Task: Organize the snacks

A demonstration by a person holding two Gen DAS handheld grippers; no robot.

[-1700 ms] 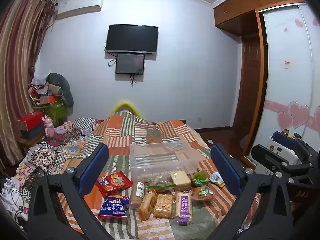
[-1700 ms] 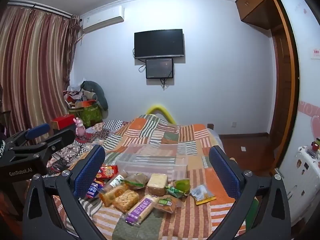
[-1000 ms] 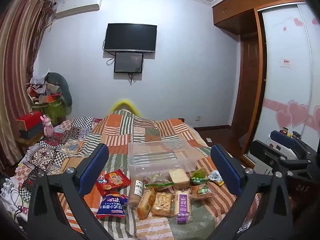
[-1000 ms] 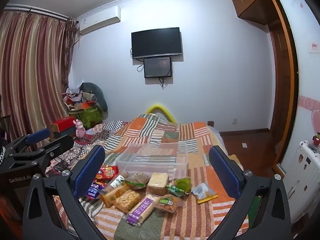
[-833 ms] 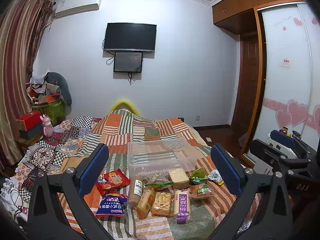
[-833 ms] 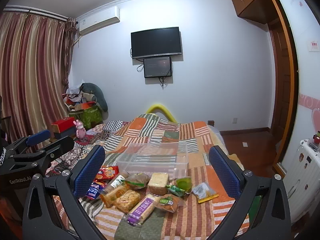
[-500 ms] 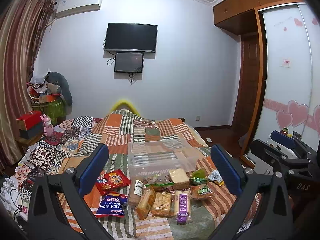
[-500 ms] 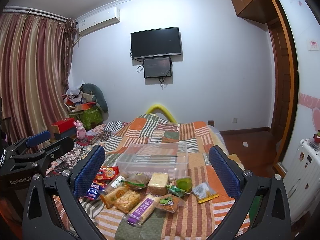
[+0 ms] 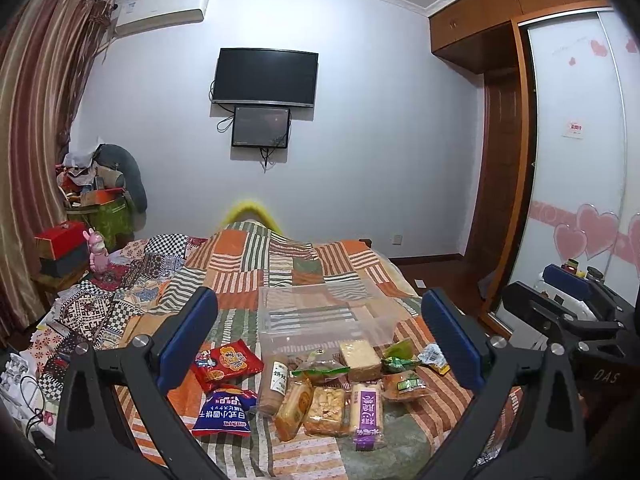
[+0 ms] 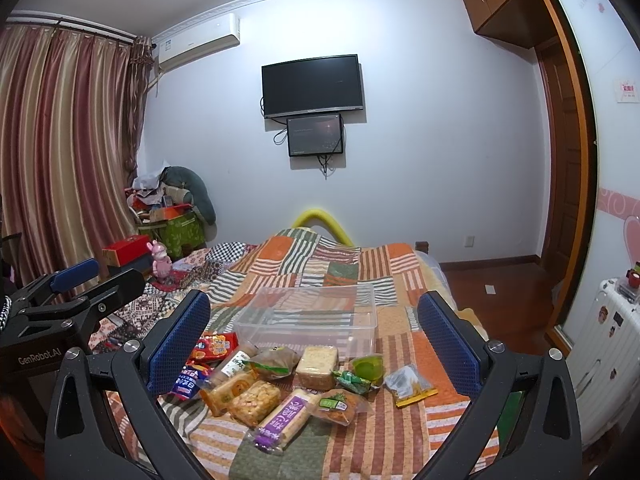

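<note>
Snacks lie in a cluster on the quilted bed (image 9: pixel 280 268) in the left wrist view, just in front of an empty clear plastic bin (image 9: pixel 320 316), with the left tongs (image 9: pixel 320 338) spread wide, holding nothing. From the right wrist view, the right tongs (image 10: pixel 312 340) are likewise spread and empty above the same heap, the purple-wrapped bar (image 10: pixel 286 418) nearest. Packets overlap, so a pinch may well drag a neighbour along or crush the soft bread (image 10: pixel 317 366).

A bed (image 9: pixel 280 268) with a striped patchwork quilt carries a clear plastic box (image 9: pixel 316 316) and, just before it, a cluster of wrapped snacks (image 9: pixel 320 384).
</note>
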